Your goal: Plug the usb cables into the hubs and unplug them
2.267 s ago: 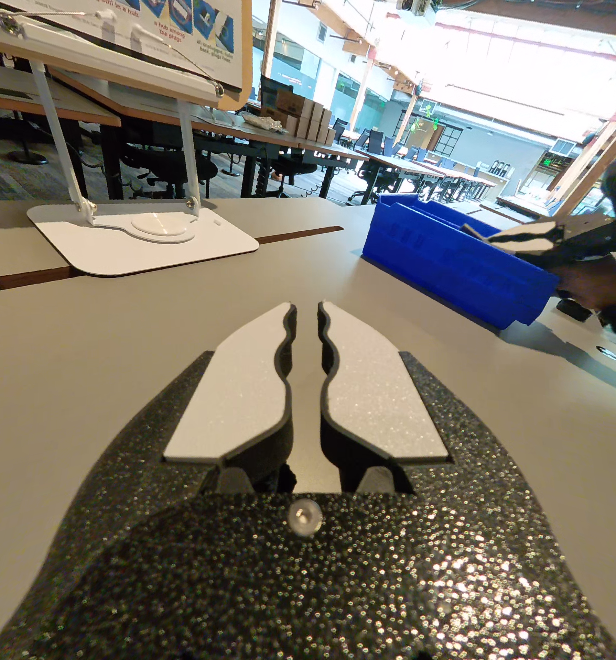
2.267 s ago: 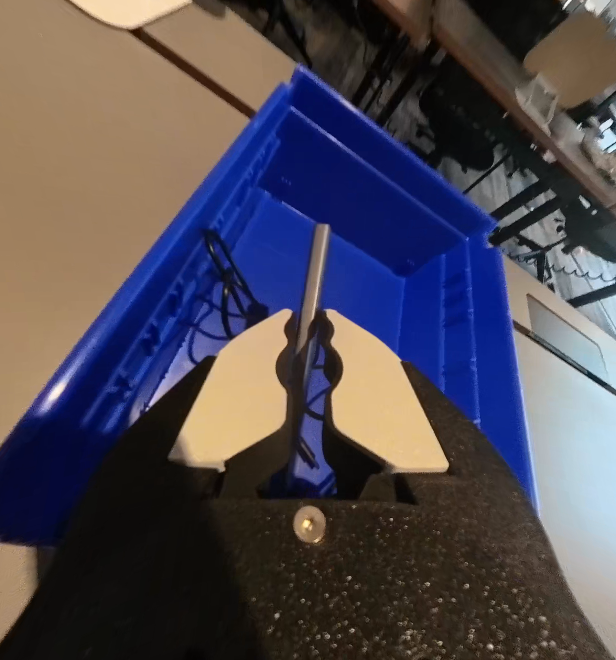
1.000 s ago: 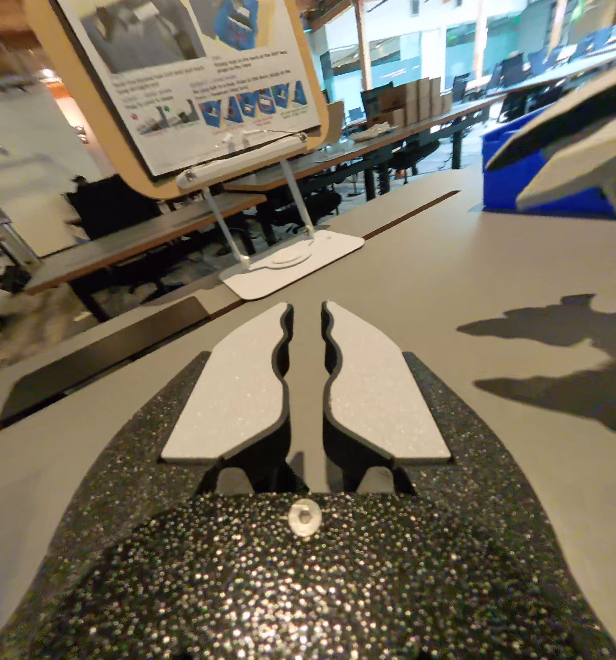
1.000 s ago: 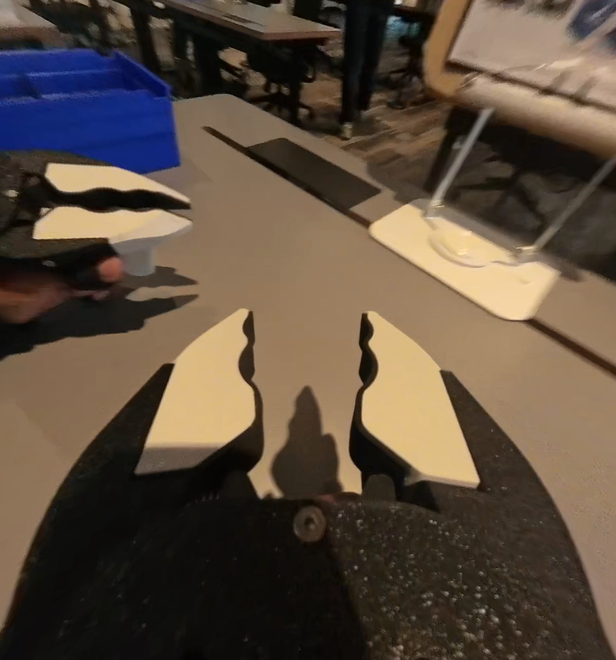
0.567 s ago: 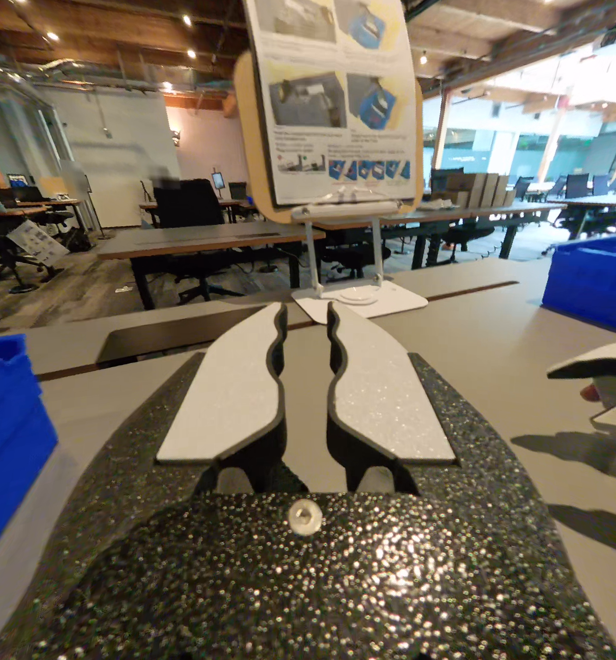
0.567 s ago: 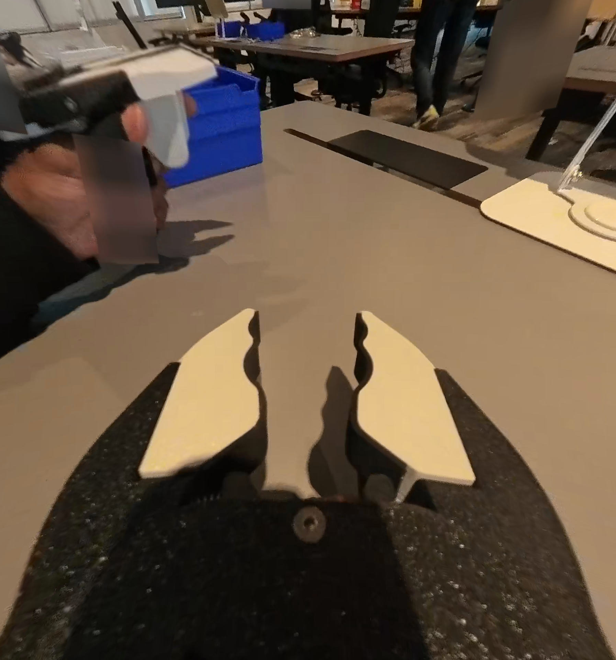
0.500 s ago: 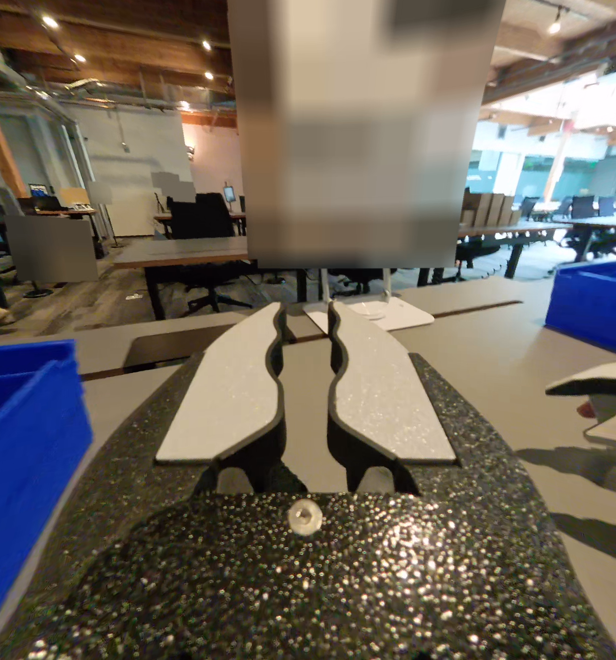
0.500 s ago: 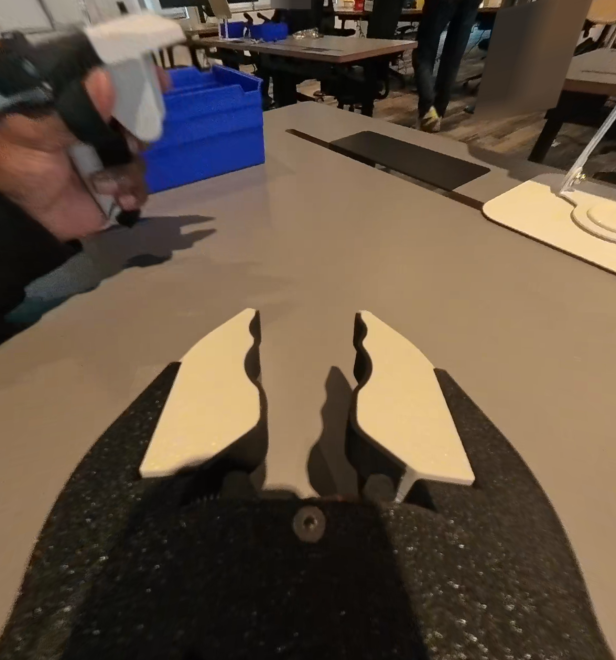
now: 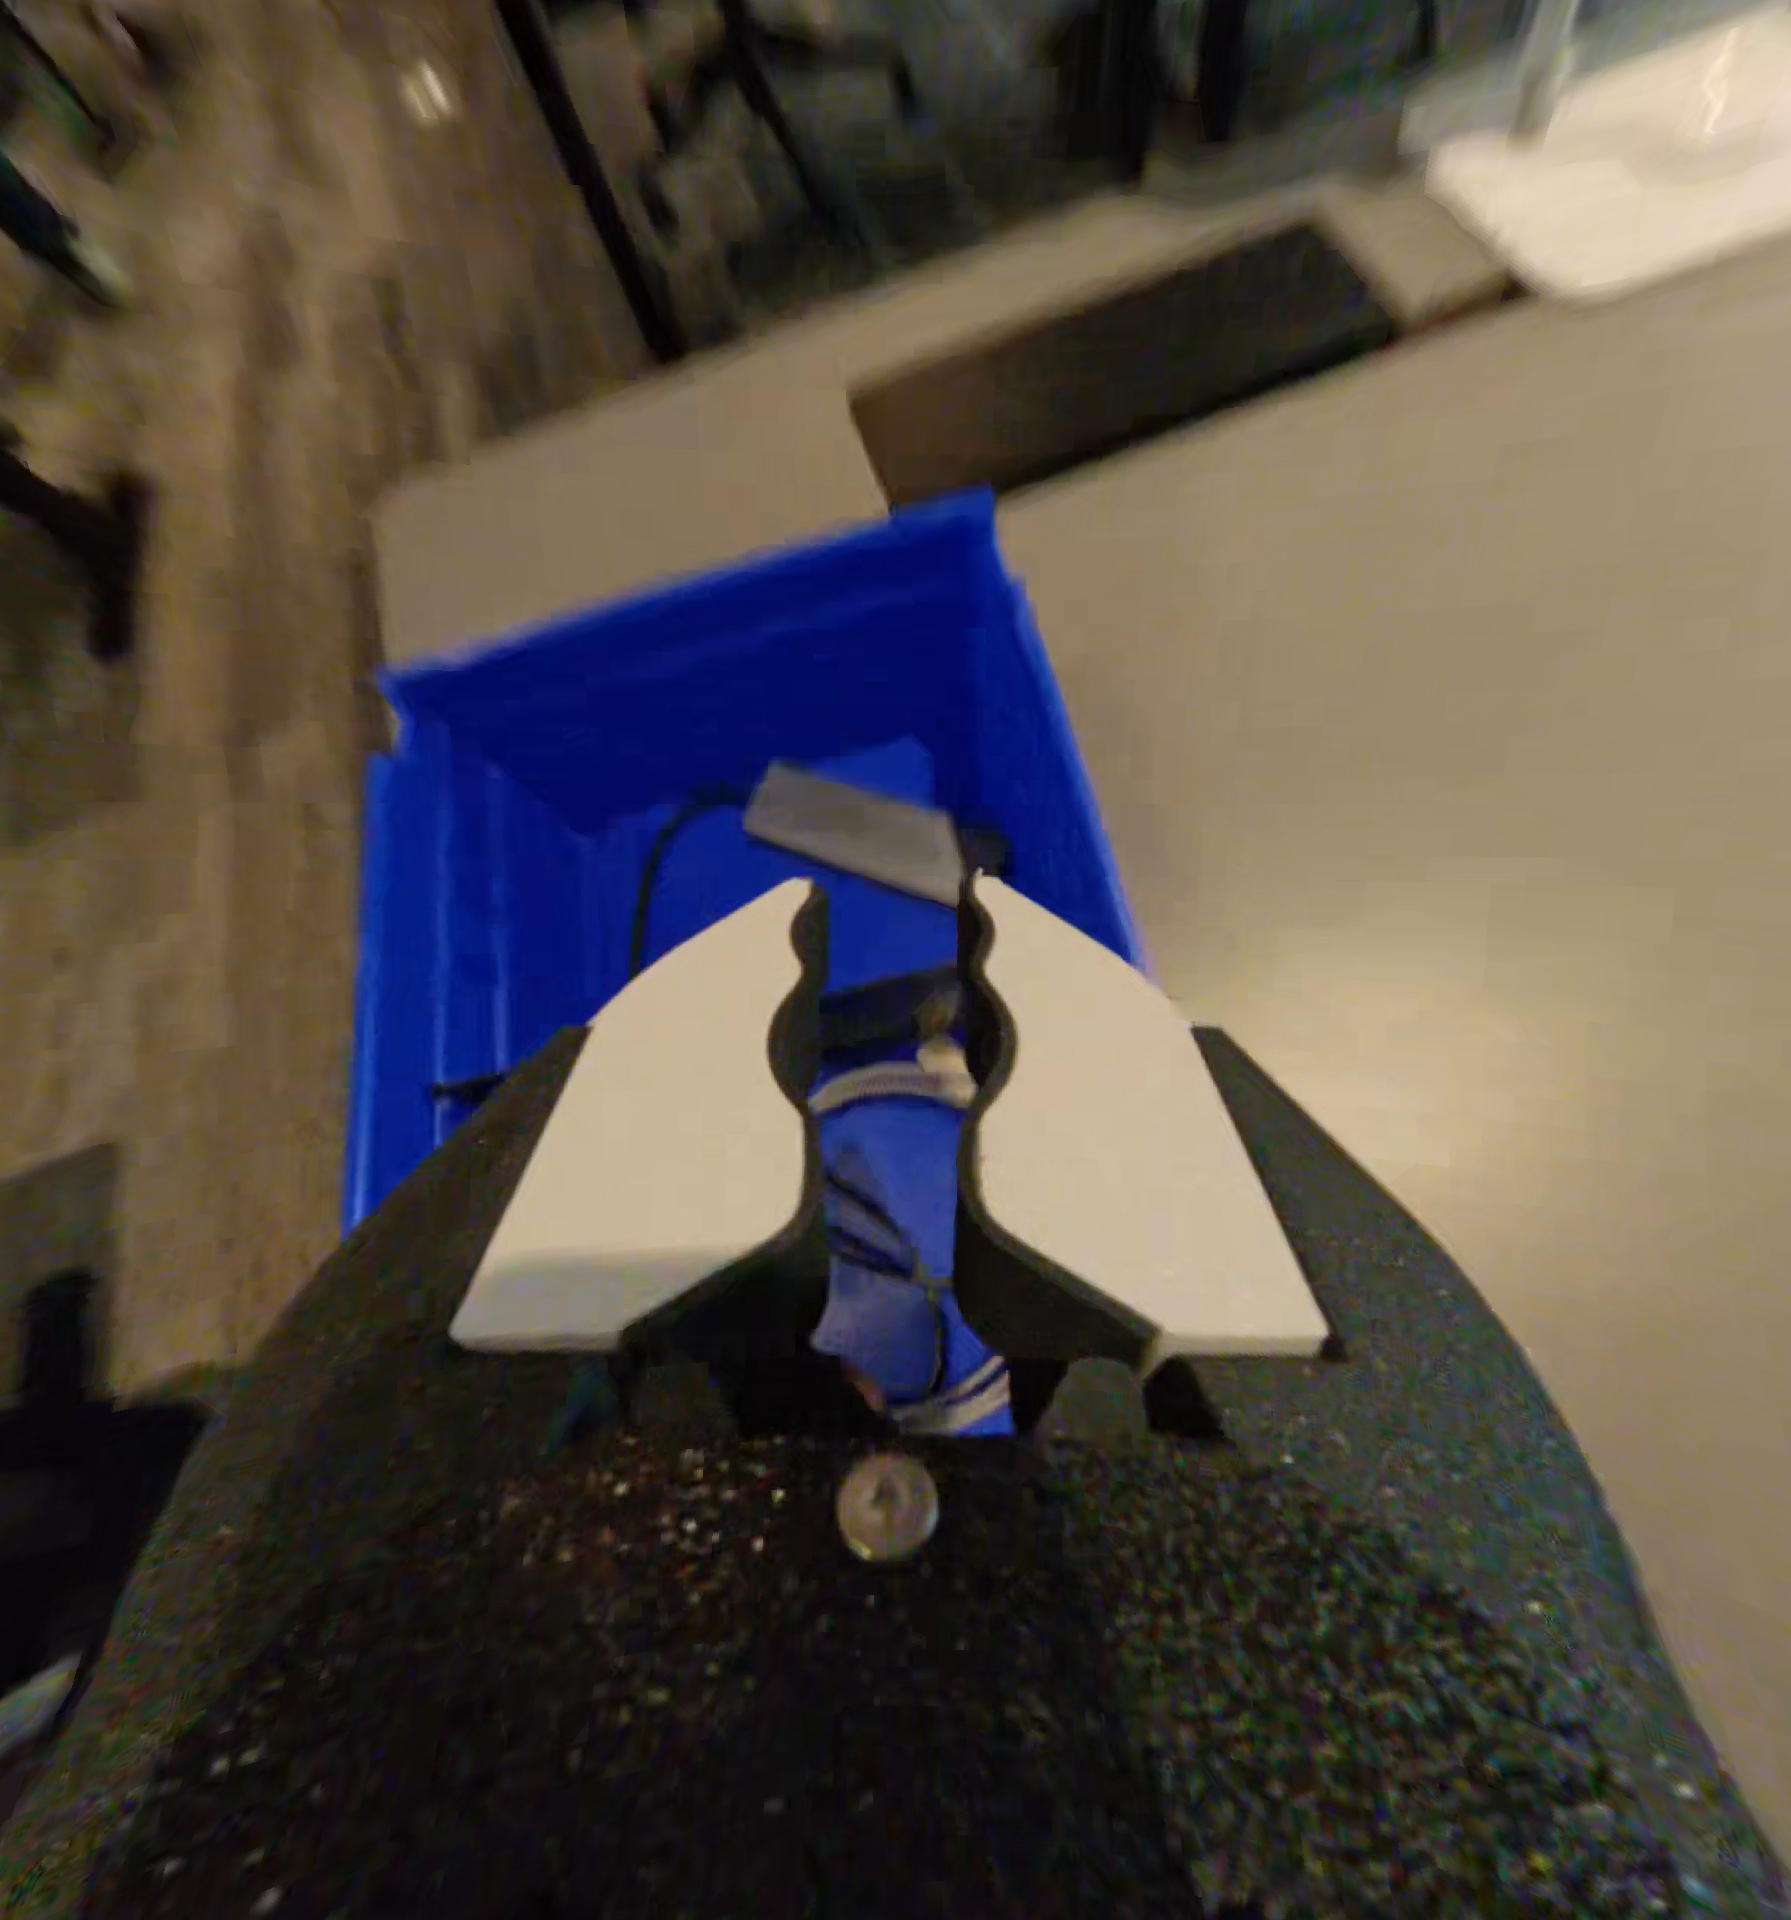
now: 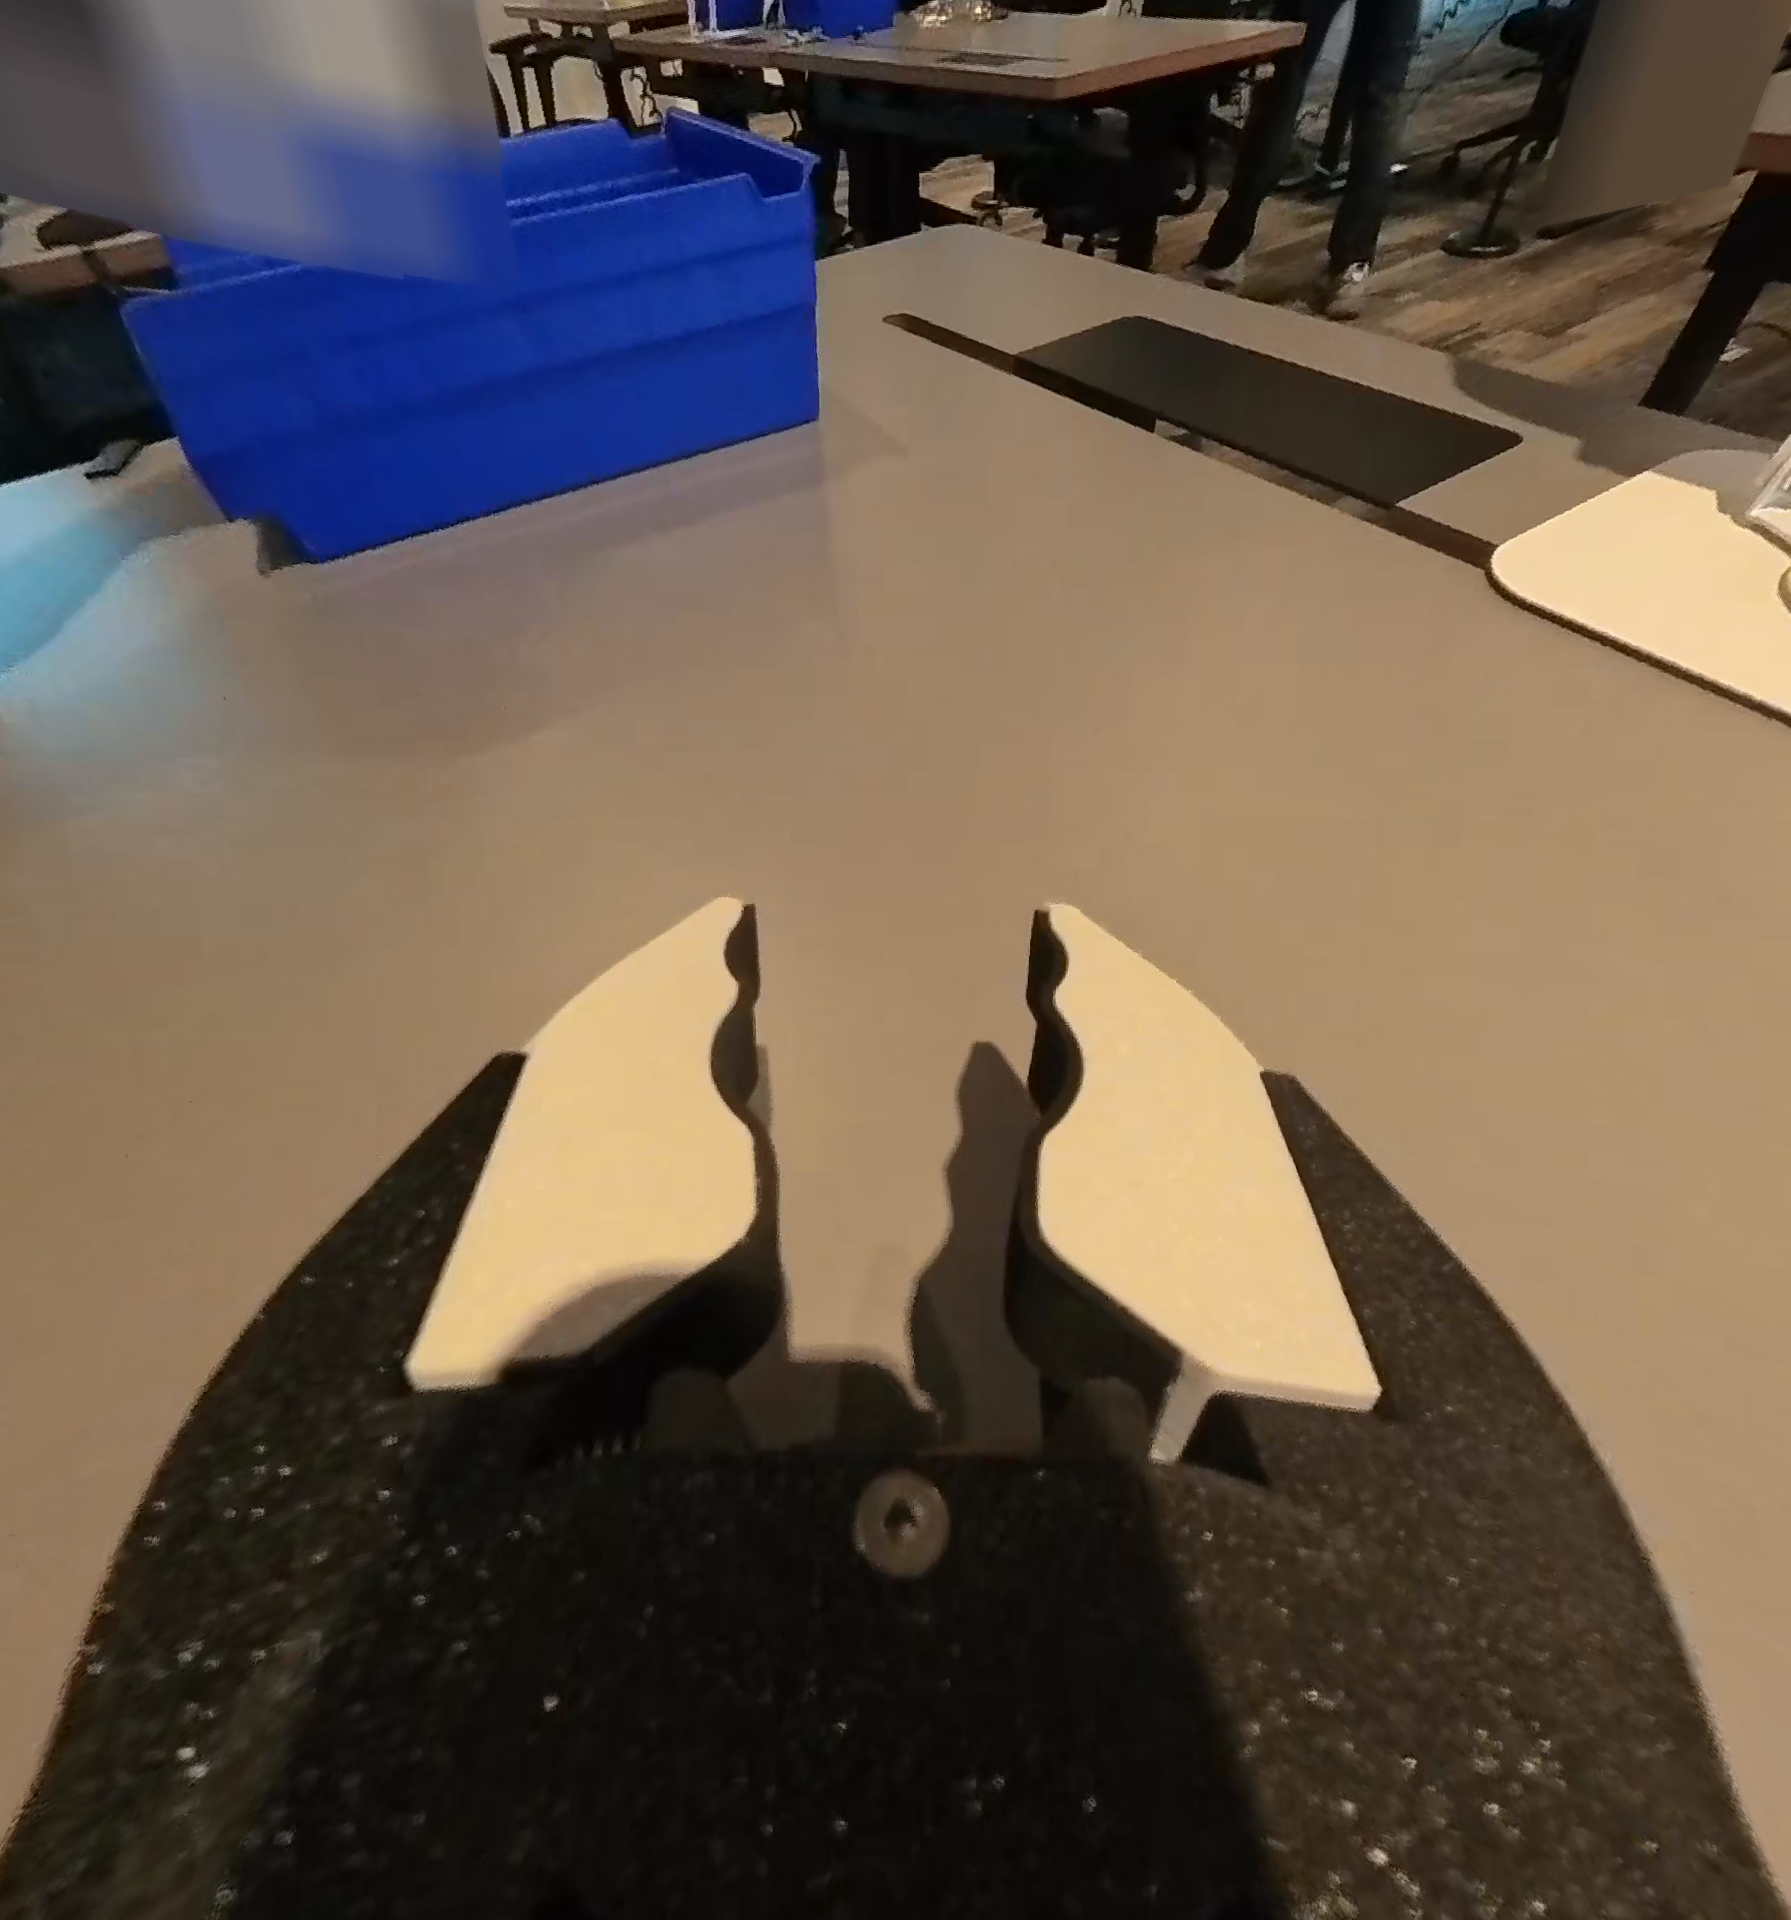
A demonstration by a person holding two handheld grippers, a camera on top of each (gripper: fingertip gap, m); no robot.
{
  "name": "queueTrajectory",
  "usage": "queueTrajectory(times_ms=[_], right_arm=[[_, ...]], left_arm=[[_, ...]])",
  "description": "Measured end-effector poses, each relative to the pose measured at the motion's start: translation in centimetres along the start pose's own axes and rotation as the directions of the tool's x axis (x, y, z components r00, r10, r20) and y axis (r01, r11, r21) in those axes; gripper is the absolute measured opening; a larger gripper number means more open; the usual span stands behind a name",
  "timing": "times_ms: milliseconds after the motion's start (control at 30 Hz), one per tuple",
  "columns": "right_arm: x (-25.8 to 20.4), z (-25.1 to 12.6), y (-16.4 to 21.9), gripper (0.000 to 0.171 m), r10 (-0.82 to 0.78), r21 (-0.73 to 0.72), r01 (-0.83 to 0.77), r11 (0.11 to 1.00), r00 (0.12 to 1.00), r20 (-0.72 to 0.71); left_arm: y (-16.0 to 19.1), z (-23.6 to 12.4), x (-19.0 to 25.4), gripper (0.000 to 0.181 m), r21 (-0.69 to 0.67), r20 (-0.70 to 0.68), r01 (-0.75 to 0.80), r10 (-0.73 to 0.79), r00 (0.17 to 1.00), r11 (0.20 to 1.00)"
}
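Hovering above the open blue plastic bin (image 9: 1036,727), the left gripper (image 9: 889,894) is being held empty, jaws parted, over a flat grey rectangular hub (image 9: 855,844) and cables inside; the right gripper (image 10: 893,914) is being held agape over the bare grey table (image 10: 974,727).

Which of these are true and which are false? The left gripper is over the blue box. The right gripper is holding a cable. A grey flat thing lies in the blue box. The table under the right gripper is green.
1. The left gripper is over the blue bin: true.
2. The right gripper holds a cable: false. It is open and empty.
3. A grey flat hub lies in the bin: true, with a dark cable beside it.
4. The table is green: false. It is grey.
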State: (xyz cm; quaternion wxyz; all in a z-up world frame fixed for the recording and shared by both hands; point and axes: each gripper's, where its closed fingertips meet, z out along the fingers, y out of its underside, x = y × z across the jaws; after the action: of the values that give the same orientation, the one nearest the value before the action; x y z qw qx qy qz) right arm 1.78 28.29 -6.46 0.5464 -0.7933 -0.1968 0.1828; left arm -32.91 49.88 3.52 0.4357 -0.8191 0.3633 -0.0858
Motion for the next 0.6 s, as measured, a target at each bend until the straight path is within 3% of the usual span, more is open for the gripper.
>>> queueTrajectory(times_ms=[133, 267, 400, 600], right_arm=[[0.5, -0.1, -0.1, 0.048, 0.049, 0.006, -0.049, 0.999, 0.999, 0.003], [1.1, -0.1, -0.2, 0.044, 0.125, 0.018, -0.125, 0.992, 0.992, 0.02], [1.4, 0.0, -0.1, 0.042, 0.174, 0.013, -0.174, 0.985, 0.984, 0.041], [1.1, 0.1, -0.1, 0.042, 0.129, 0.007, -0.129, 0.992, 0.991, 0.033]], left_arm=[[5.8, 2.7, -2.8, 0.021, -0.223, -0.002, 0.029, -0.03, 1.0, 0.974], [10.4, 2.2, -4.6, 0.024, -0.454, 0.049, 0.032, -0.011, 0.999, 0.89], [11.1, 1.2, -5.1, 0.026, -0.535, 0.078, 0.074, -0.038, 0.996, 0.841], [13.2, 2.5, -3.6, 0.027, -0.62, 0.122, 0.197, -0.155, 0.98, 0.759]])
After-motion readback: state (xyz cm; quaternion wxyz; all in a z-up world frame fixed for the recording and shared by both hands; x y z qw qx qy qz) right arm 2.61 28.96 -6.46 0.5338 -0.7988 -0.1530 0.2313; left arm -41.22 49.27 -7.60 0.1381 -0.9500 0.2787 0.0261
